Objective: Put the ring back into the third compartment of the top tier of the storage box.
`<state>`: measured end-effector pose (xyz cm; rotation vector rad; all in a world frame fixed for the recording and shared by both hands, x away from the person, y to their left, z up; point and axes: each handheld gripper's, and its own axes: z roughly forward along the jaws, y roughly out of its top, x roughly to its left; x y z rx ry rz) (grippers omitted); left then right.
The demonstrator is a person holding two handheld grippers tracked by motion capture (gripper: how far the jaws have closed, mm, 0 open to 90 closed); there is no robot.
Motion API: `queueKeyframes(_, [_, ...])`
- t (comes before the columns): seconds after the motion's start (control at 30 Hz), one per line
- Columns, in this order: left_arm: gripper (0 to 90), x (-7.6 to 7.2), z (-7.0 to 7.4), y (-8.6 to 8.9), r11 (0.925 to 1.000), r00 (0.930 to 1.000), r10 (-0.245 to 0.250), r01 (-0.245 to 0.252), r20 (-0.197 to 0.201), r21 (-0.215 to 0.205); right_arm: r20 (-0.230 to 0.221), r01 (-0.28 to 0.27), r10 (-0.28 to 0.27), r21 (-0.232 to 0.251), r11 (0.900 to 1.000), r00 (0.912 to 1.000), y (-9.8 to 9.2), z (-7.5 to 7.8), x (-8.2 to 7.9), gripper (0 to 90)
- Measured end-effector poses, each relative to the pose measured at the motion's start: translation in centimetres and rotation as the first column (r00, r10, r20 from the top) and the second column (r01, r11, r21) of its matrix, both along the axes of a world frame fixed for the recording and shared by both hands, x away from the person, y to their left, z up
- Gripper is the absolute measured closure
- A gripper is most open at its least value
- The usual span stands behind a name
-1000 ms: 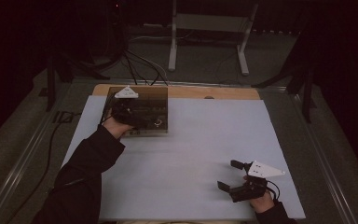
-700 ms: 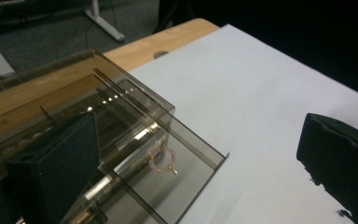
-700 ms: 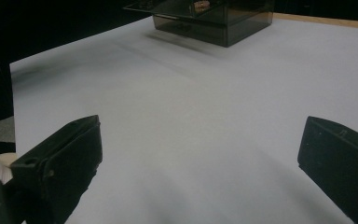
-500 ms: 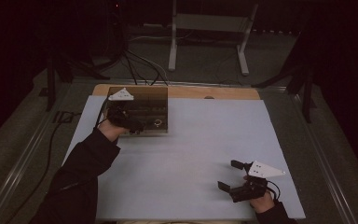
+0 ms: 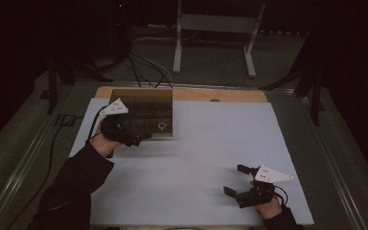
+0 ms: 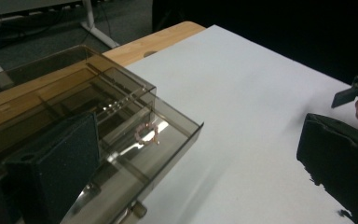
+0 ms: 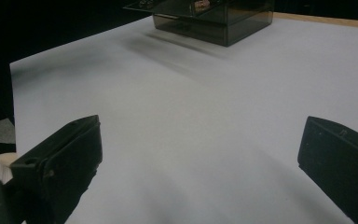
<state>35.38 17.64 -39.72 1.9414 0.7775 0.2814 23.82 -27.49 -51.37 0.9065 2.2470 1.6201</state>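
Observation:
A smoky see-through box point(image 5: 141, 111) with inner compartments stands at the table's far left. A small ring point(image 5: 162, 126) lies in its near right compartment and looks pinkish in the left gripper view point(image 6: 147, 134). My left gripper point(image 5: 135, 138) is at the box's near left corner, open. In the left gripper view point(image 6: 196, 140) one jaw shows through the box's tinted wall point(image 6: 121, 154), the other stands over bare white sheet. My right gripper point(image 5: 234, 178) rests open at the near right, far from the box point(image 7: 214, 18), with nothing between its jaws point(image 7: 200, 135).
A white sheet point(image 5: 196, 153) covers most of the wooden table point(image 5: 220, 94). A small knob point(image 6: 137, 210) sticks out low on the box's near side. Beyond the table stand a metal frame point(image 5: 211, 28) and floor cables point(image 5: 143, 67).
My left gripper has drawn back from over the box toward the person, to the box's near left corner. The right gripper has stayed put.

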Motion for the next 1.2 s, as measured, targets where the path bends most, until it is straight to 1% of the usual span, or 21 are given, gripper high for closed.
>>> queueKeyframes(0.1, [0.6, -0.6, -0.3, 0.4, 1.0, 1.0, 0.003, -0.003, -0.003, -0.004, -0.003, -0.001, 0.001, 0.0, 1.0, 1.0, 0.0, 0.0, 0.0, 0.0])
queueKeyframes(0.23, [0.6, -1.2, -0.8, 0.7, 1.0, 0.9999, -0.007, 0.007, -0.009, -0.007, -0.003, -0.002, 0.002, 0.002, 1.0, 1.0, 0.0, 0.0, 0.0, 0.0])
queueKeyframes(0.47, [0.6, -2.2, -2.0, 1.1, 0.9997, 0.9997, -0.017, 0.016, -0.019, -0.02, -0.002, -0.002, 0.002, 0.001, 1.0, 1.0, 0.0, 0.0, 0.0, 0.0])
queueKeyframes(0.63, [0.6, -2.9, -2.7, 1.2, 0.9987, 0.9993, -0.033, 0.032, -0.02, -0.04, -0.003, -0.004, 0.004, -0.001, 1.0, 1.0, 0.1, 0.0, 0.0, 0.0])
queueKeyframes(0.7, [0.6, -3.2, -3.0, 1.2, 0.9984, 0.9988, -0.046, 0.045, -0.017, -0.034, -0.006, -0.003, 0.003, 0.0, 1.0, 1.0, 0.0, 0.0, 0.0, 0.0])
queueKeyframes(0.87, [0.6, -3.8, -3.8, 1.1, 0.997, 0.9977, -0.065, 0.064, -0.022, -0.045, -0.007, -0.003, 0.003, -0.002, 1.0, 1.0, 0.1, -0.1, 0.0, 0.0])
queueKeyframes(0.9, [0.6, -4.0, -3.9, 1.1, 0.9972, 0.9976, -0.067, 0.066, -0.02, -0.036, -0.006, -0.003, 0.003, -0.002, 1.0, 1.0, 0.1, 0.0, 0.0, 0.0])
queueKeyframes(0.97, [0.6, -4.2, -4.2, 1.1, 0.9963, 0.9969, -0.077, 0.076, -0.019, -0.039, -0.004, -0.003, 0.003, 0.0, 1.0, 1.0, 0.1, 0.0, 0.0, 0.0])
queueKeyframes(1.07, [0.6, -4.6, -4.7, 1.1, 0.9961, 0.9968, -0.078, 0.077, -0.019, -0.043, -0.006, -0.003, 0.003, -0.001, 1.0, 1.0, 0.1, -0.1, 0.0, 0.0])
queueKeyframes(1.1, [0.6, -4.8, -4.8, 1.1, 0.9958, 0.9966, -0.081, 0.081, -0.015, -0.045, -0.004, -0.003, 0.003, -0.002, 1.0, 1.0, 0.1, 0.0, 0.0, 0.0])
queueKeyframes(1.17, [0.6, -5.1, -5.1, 1.0, 0.9959, 0.9964, -0.085, 0.085, -0.004, -0.033, -0.003, -0.003, 0.003, -0.001, 1.0, 1.0, 0.1, 0.0, 0.0, 0.0])
queueKeyframes(1.2, [0.6, -5.3, -5.3, 1.1, 0.9953, 0.9961, -0.088, 0.088, 0.001, -0.04, -0.005, -0.002, 0.002, -0.002, 1.0, 1.0, 0.1, -0.1, 0.0, 0.0])
